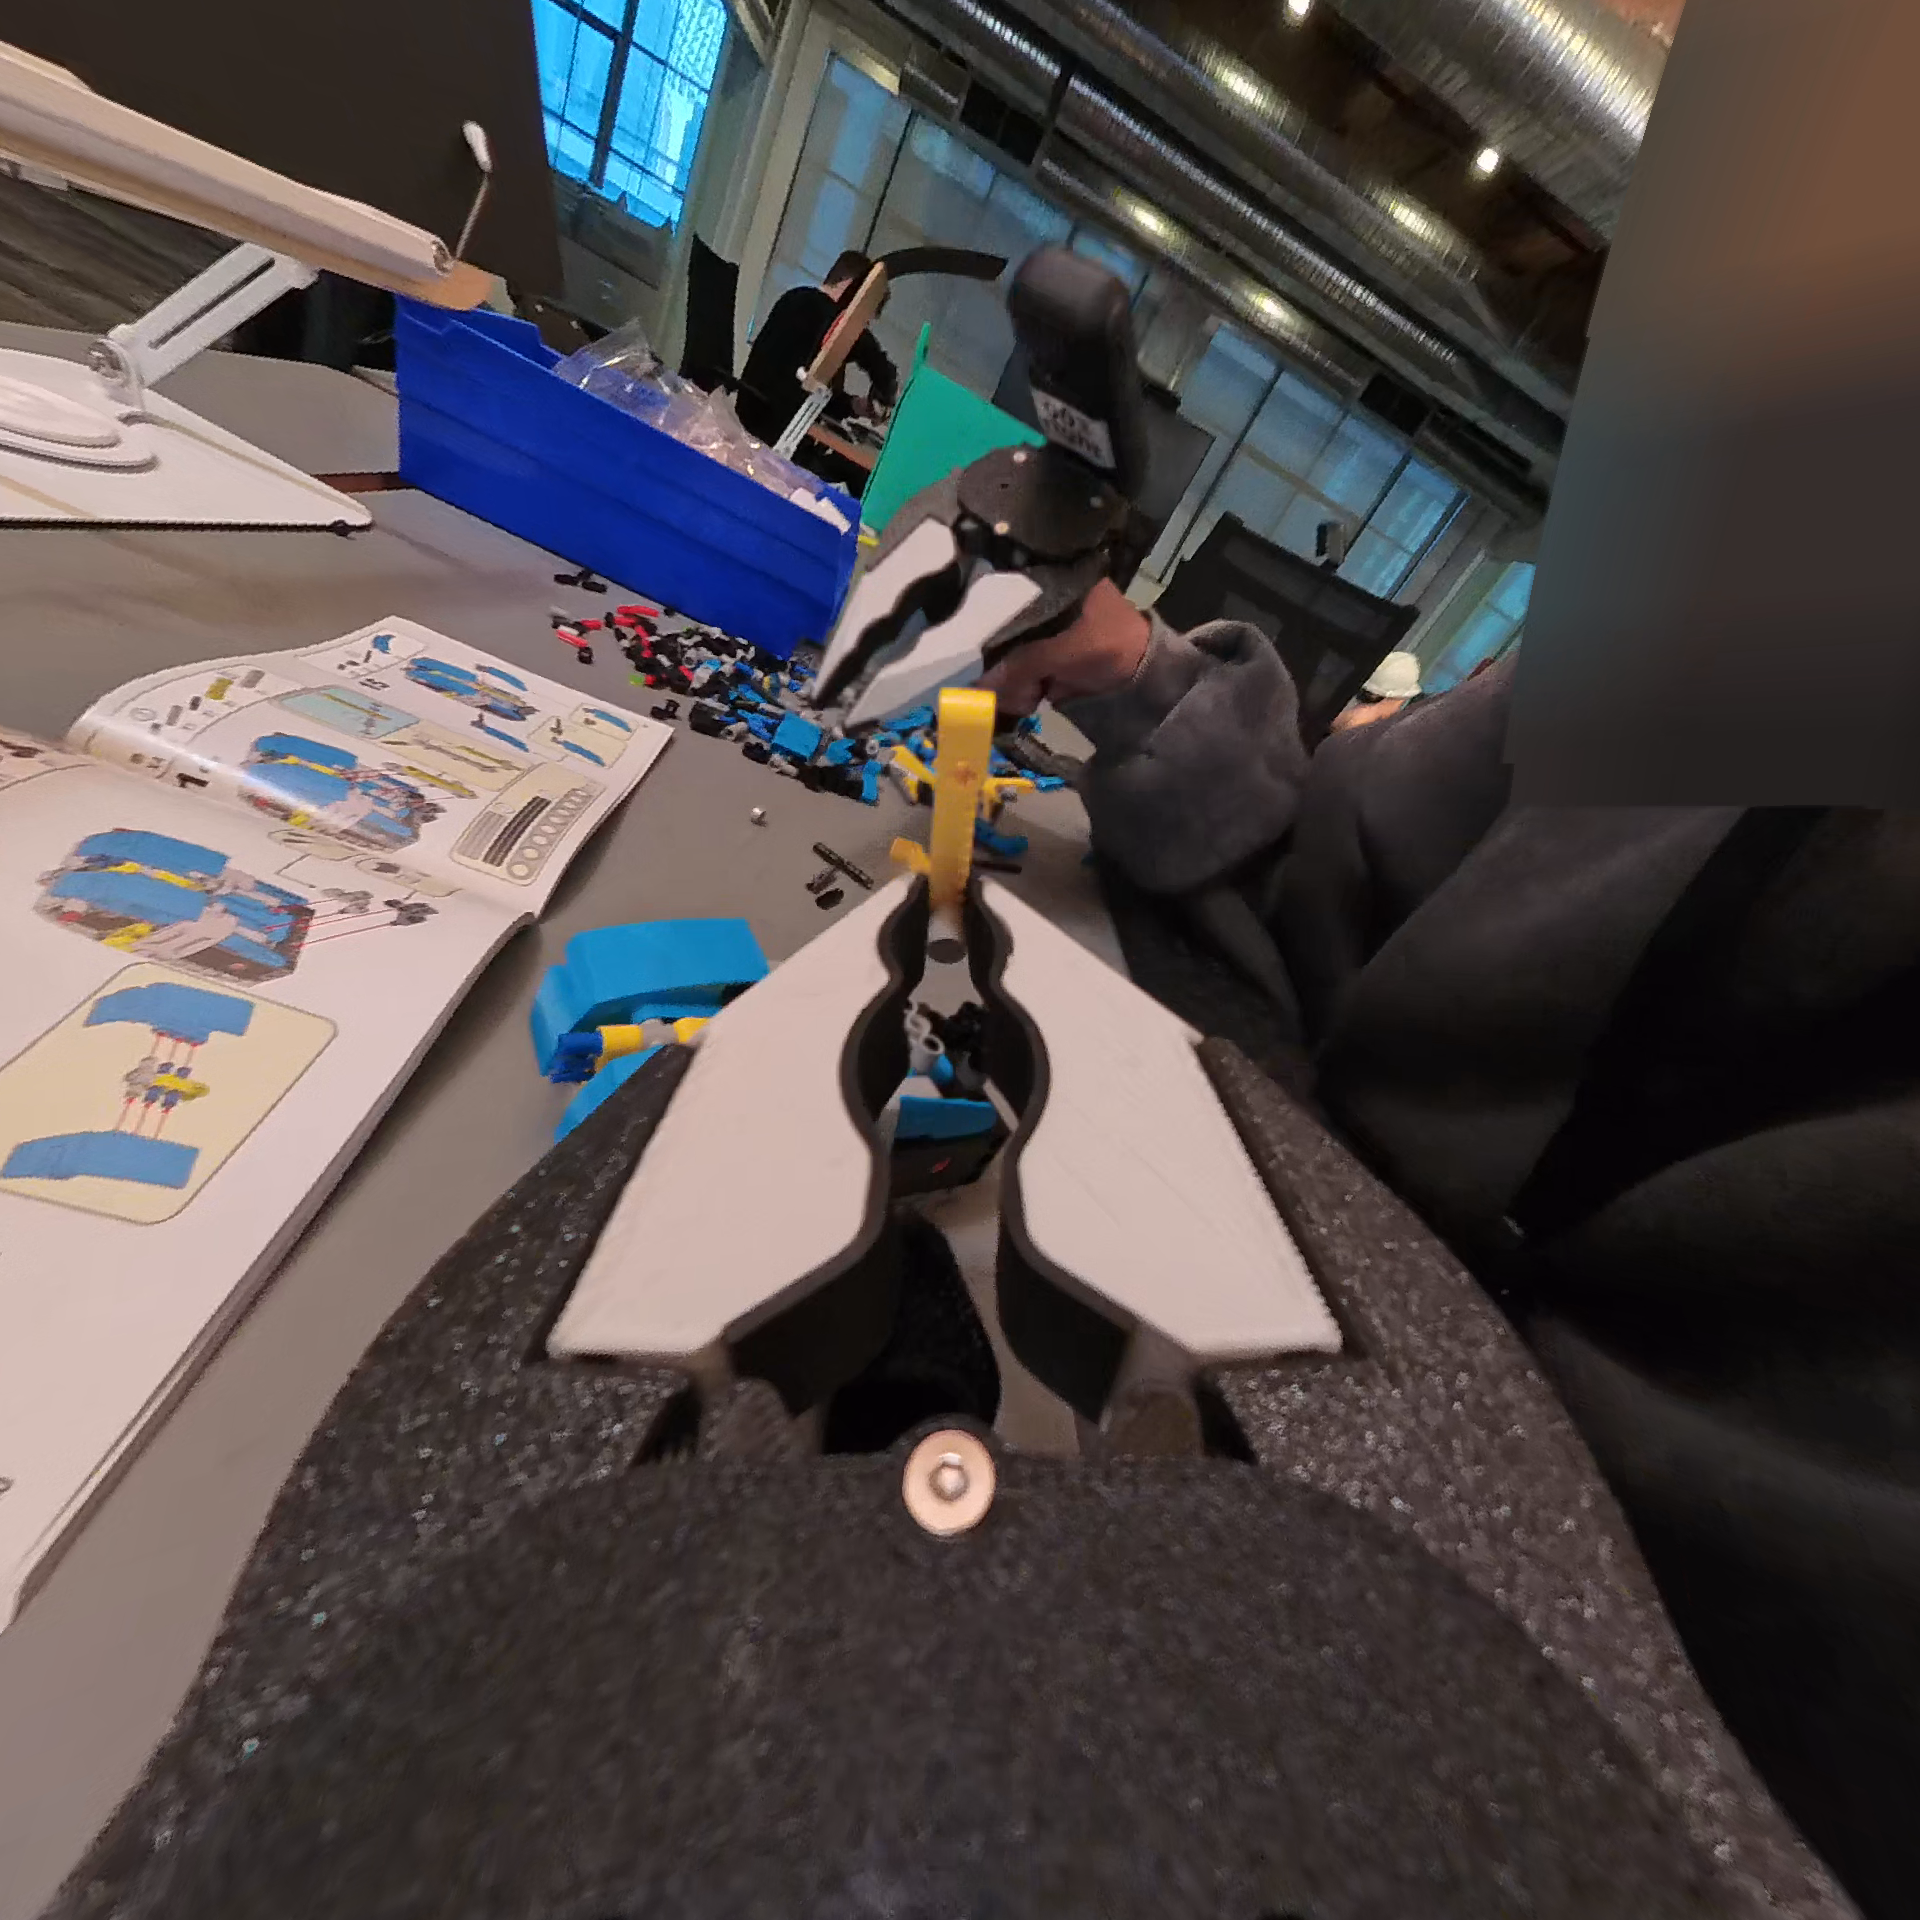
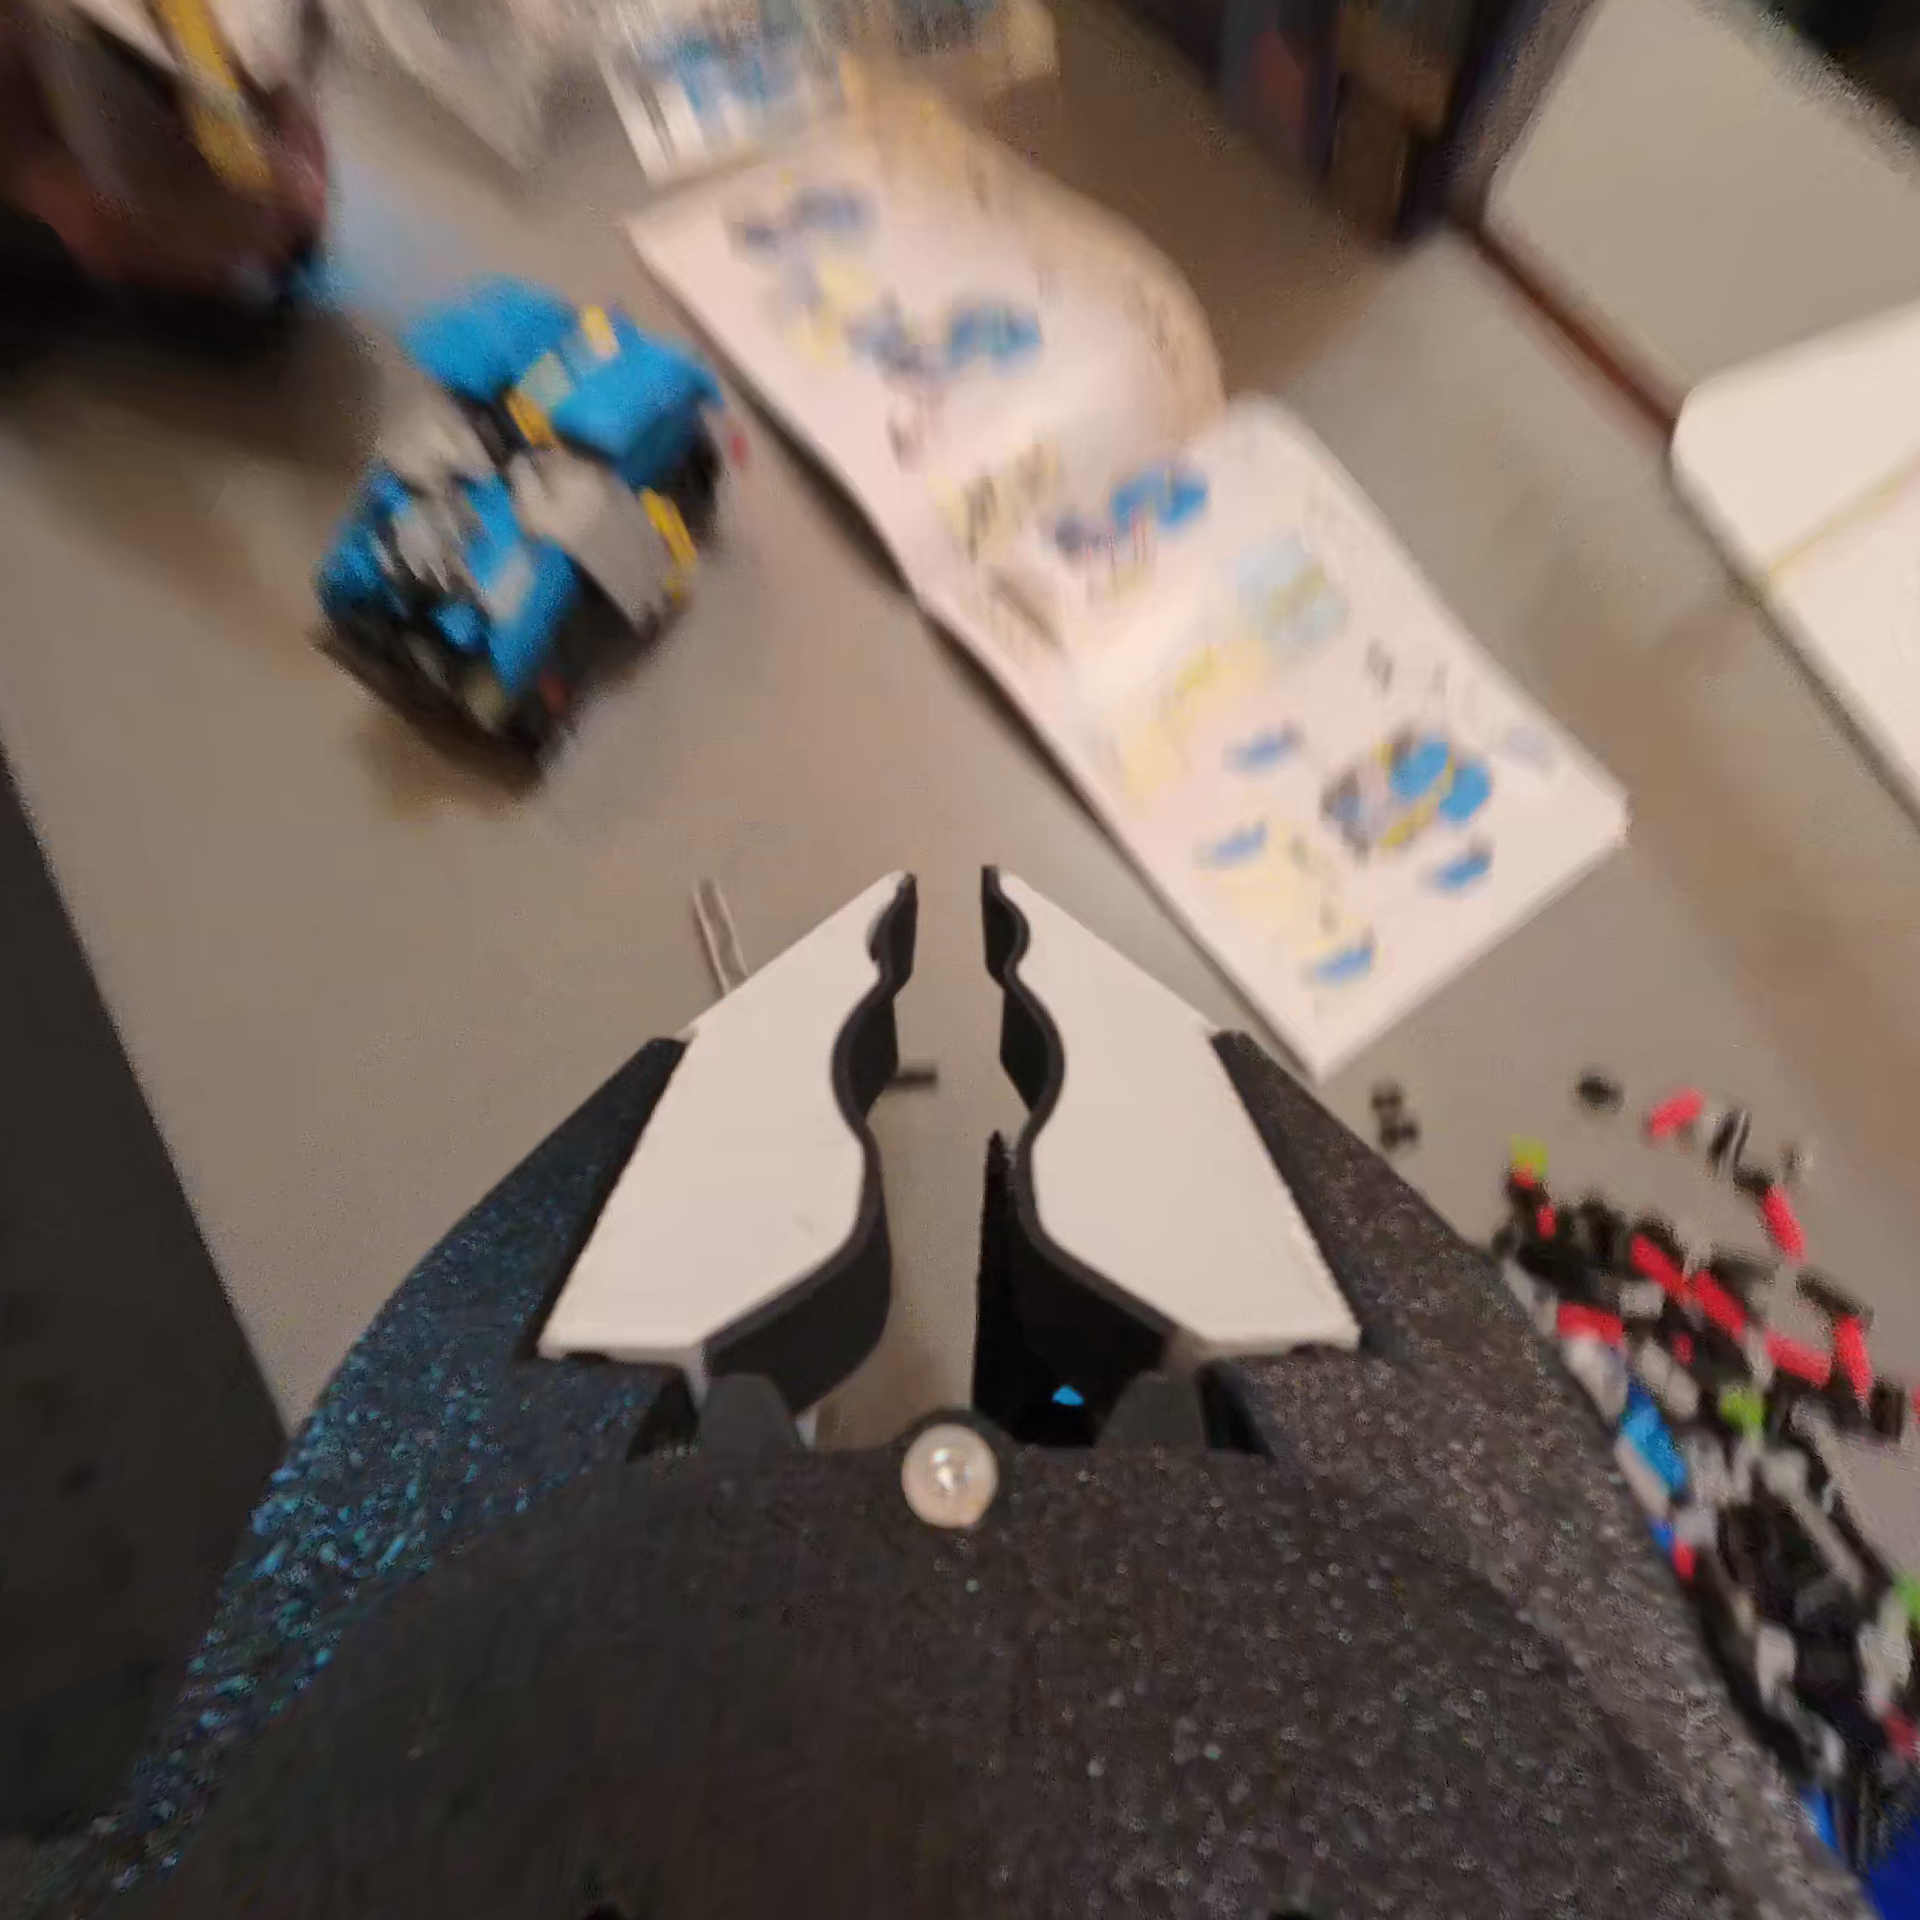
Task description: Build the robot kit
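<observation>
My left gripper is shut on a yellow toy-brick beam piece that sticks up past its tips. Below it a partly built blue, yellow and black brick vehicle rests on the grey table; it also shows, blurred, in the right wrist view. My right gripper is open by a narrow gap and empty, above bare table. It shows in the left wrist view too, hand-held, tips just over the pile of small loose pieces.
An open instruction booklet lies left of the model, and it also shows in the right wrist view. A blue bin with plastic bags stands behind the pile. A white stand is far left. Loose pieces lie right. People sit behind. The gap from one gripper's tips to the other's is roughly 20 cm.
</observation>
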Tool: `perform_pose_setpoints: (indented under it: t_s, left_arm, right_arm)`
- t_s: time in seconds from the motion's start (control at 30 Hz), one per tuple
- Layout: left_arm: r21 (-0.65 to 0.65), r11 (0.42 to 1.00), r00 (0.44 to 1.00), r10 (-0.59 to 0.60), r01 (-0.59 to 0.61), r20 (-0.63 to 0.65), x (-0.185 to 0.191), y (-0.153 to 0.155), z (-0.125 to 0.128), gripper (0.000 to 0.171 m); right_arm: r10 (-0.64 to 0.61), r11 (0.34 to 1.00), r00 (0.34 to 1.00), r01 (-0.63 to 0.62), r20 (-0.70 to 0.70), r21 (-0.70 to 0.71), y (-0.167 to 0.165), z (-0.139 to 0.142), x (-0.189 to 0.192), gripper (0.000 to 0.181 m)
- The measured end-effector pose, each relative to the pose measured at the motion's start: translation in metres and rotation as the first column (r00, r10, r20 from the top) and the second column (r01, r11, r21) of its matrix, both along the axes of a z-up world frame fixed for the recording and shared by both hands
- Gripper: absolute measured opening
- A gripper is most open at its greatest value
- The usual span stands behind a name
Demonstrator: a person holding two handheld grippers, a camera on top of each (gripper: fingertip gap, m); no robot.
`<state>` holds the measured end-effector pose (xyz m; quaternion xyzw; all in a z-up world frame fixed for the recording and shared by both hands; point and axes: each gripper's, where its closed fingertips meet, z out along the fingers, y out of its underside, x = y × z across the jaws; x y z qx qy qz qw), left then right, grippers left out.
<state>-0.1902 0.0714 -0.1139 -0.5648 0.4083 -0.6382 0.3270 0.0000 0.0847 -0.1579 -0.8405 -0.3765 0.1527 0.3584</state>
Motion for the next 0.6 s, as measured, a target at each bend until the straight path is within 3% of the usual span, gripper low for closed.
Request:
perform_pose_setpoints:
  t_s: [0.07,0.2,0.6]
  left_arm:
    - [0.033,0.999,1.0,-0.003,0.004,-0.021,0.003,-0.003,-0.003,0.006]
    - [0.045,0.999,0.999,-0.015,0.017,-0.036,0.005,-0.008,-0.006,0.006]
    - [0.033,0.998,0.997,-0.043,0.045,-0.058,0.007,-0.013,-0.011,0.007]
  right_arm:
    - [-0.014,0.996,0.999,0.016,0.031,-0.089,-0.01,-0.026,0.016,0.017]
    - [-0.034,0.995,0.99,0.046,0.139,-0.087,-0.004,-0.051,0.023,0.016]
    - [-0.056,0.992,0.984,0.074,0.169,-0.101,0.003,-0.065,0.029,0.015]
